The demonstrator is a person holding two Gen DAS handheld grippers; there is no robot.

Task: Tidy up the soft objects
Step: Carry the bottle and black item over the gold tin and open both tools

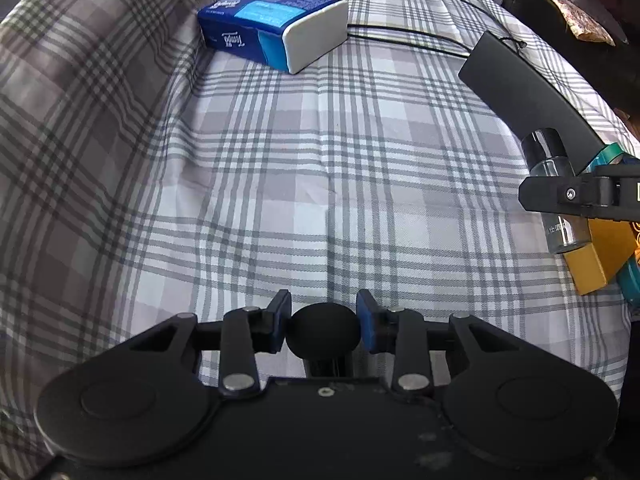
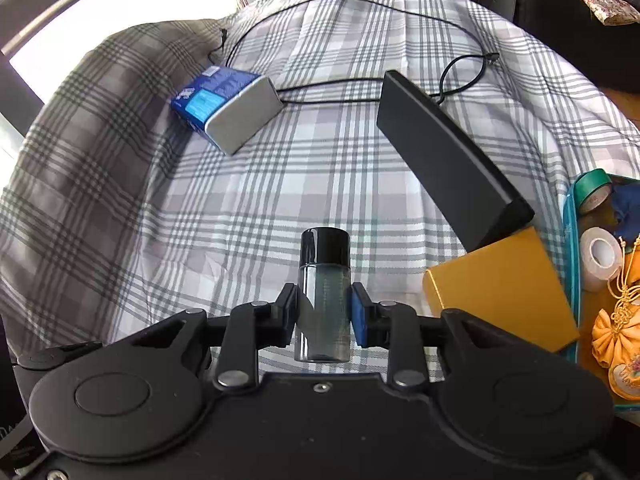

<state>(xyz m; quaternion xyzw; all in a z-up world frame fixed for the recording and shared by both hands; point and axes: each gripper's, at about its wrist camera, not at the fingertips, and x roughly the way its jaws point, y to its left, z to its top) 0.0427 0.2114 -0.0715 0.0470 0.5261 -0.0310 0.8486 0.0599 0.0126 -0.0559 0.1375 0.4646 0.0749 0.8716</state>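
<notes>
A plaid bedsheet (image 2: pixel 320 168) carries everything here, rumpled up along its left edge. Near the right edge lies a long black bar-shaped box (image 2: pixel 448 152), one end resting on a yellow box (image 2: pixel 500 292), and past that sits a teal-rimmed tray (image 2: pixel 570 240) already holding tape rolls and a golden fabric ornament (image 2: pixel 612 336). Toward the far left corner sits a blue Tempo tissue pack (image 2: pixel 228 108), untouched, with a black cable (image 2: pixel 360 0) looping behind it.

Now the hands: the right gripper (image 2: pixel 323 312) is clamped on a small clear bottle with a black cap (image 2: pixel 324 280), held above the middle of the sheet. The left gripper (image 1: pixel 323 328) is squeezed onto a round black ball (image 1: pixel 323 330), soft-looking, held over the sheet's near edge.

So two items are picked, neither placed. Judging by the scene, the tissue pack, the cable and both boxes are left to sort; this looks like an early-to-middle stage.
</notes>
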